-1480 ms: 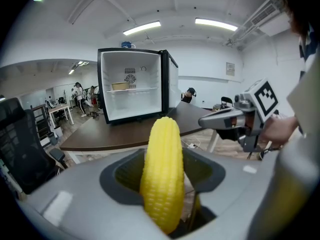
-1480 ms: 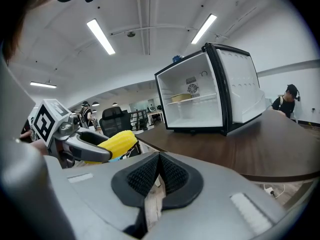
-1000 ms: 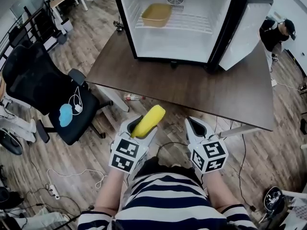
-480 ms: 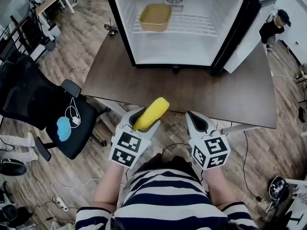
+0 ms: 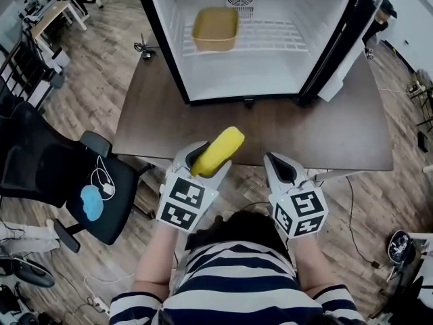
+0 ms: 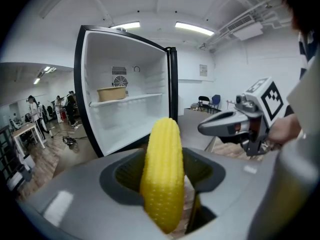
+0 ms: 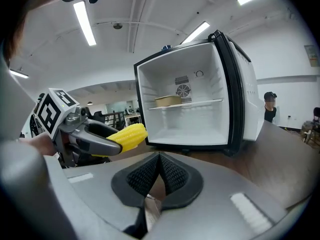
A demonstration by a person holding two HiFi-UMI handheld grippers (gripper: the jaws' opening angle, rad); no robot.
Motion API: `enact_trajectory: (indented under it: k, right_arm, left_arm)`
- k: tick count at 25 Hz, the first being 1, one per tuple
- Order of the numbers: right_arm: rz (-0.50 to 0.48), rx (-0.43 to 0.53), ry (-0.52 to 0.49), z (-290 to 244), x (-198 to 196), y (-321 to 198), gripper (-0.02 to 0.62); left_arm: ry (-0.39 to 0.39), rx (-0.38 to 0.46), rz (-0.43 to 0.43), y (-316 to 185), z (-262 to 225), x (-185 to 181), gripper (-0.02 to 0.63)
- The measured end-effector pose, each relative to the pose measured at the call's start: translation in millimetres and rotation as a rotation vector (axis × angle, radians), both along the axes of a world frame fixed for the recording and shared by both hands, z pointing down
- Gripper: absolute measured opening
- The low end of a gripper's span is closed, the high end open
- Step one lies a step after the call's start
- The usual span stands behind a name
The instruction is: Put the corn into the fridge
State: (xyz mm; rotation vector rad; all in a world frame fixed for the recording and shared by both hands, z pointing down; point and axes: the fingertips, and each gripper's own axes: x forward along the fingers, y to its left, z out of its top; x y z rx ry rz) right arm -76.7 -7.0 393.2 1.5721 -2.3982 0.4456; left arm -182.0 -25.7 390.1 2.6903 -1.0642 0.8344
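While my left tool is clenched on the corn, the cob stands out past the jaws in the middle of the head view and points up-right toward the fridge. My right tool, just to the right of it, is closed on nothing; its pads meet. Both are at the near edge of the tabletop, well apart from the fridge, which stands open at the top centre.

I judge that the carrying step is in hand. Next I must reach forward over the tabletop and lay the corn inside, on the wire shelf or on the floor under it.

By my count: one corn, one fridge, one shelf, one yellow tub on the shelf's left part, and two tools.
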Motion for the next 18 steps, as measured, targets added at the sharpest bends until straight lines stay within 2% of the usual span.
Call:
enact_trajectory:
  k: [7, 18]
  right_arm:
    - [0.012, 0.008, 0.001, -3, 9, -26, -0.002]
    - [-0.036, 0.068, 0.010, -25, 38, -92, -0.002]
  left_arm:
    - [0.009, 0.030, 0.029, -34, -17, 21, 0.000]
    - [0.000, 0.103, 0.033, -103, -56, 77, 0.000]
